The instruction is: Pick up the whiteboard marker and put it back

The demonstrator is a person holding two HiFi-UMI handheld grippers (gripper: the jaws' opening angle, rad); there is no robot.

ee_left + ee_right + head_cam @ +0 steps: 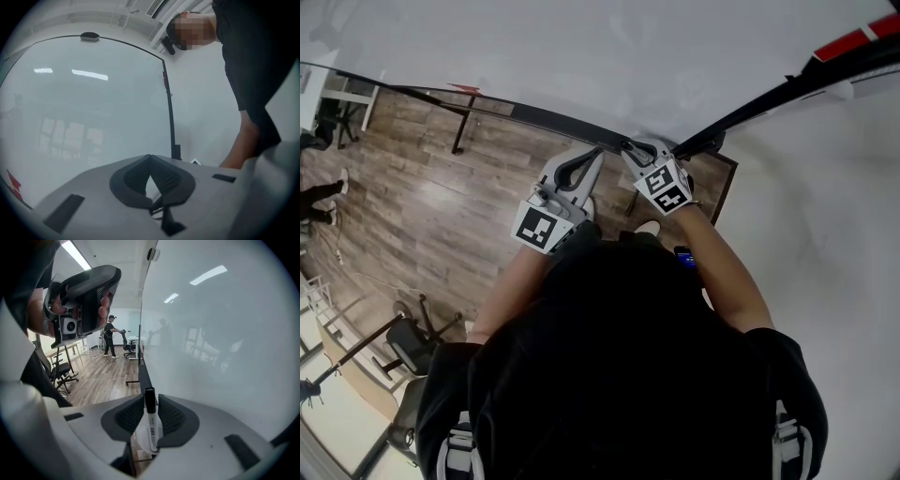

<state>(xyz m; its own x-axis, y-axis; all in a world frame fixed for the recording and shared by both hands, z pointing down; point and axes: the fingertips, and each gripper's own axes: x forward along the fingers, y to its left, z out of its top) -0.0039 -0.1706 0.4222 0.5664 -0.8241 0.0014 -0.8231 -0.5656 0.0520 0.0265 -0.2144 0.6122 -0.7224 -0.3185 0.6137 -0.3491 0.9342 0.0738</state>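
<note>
The whiteboard marker (pixel 151 423), white-bodied with a black cap, stands lengthwise between the dark pads of my right gripper (pixel 151 397), cap pointing away along the jaws. The pads sit against both of its sides, so the gripper is shut on it. In the head view the right gripper (pixel 630 150) is at the whiteboard's black ledge (pixel 553 119), and the marker is hidden there. My left gripper (pixel 598 152) is just left of it. Its jaws (pixel 150 158) meet at the tips with nothing between them, facing the whiteboard (pixel 84 117).
The whiteboard (pixel 581 56) fills the space ahead, with a red-and-black item (pixel 848 42) on the ledge at the far right. An office chair (pixel 412 342) stands on the wooden floor at the left. A person (pixel 110 336) stands far off down the room.
</note>
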